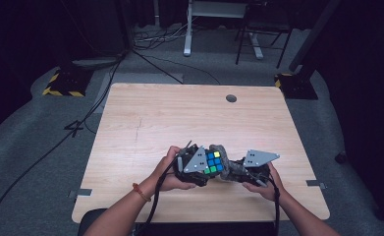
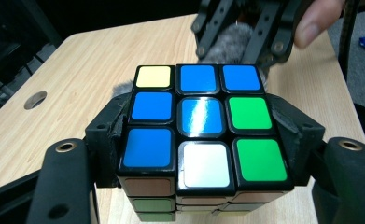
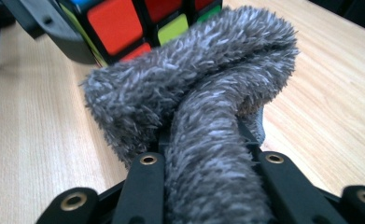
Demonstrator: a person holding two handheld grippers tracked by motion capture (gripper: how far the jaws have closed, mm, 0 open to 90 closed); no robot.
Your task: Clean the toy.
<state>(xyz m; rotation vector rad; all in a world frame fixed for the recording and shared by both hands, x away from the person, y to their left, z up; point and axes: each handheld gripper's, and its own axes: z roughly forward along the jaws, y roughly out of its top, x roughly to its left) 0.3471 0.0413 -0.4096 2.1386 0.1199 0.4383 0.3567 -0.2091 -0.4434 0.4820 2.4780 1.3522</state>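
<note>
Currently the left gripper (image 1: pixel 203 167) has its jaws clamped on opposite sides of the puzzle cube (image 1: pixel 213 162), lower centre of the high view, just above the table (image 1: pixel 145 118). Right gripper (image 1: pixel 242 172) pinches a grey fluffy cloth (image 3: pixel 203 107), bunched against the cube's far side.

Risks, as I judge them:
- hard wiping could twist a layer or lever the cube loose
- cloth could slide from its pinch

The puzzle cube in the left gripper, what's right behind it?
Behind the puzzle cube sits a grey fuzzy cloth, pinched in the right gripper. The cube covers the cloth's lower part, so whether cloth and cube touch cannot be told. Beyond lies bare wooden table.
</note>
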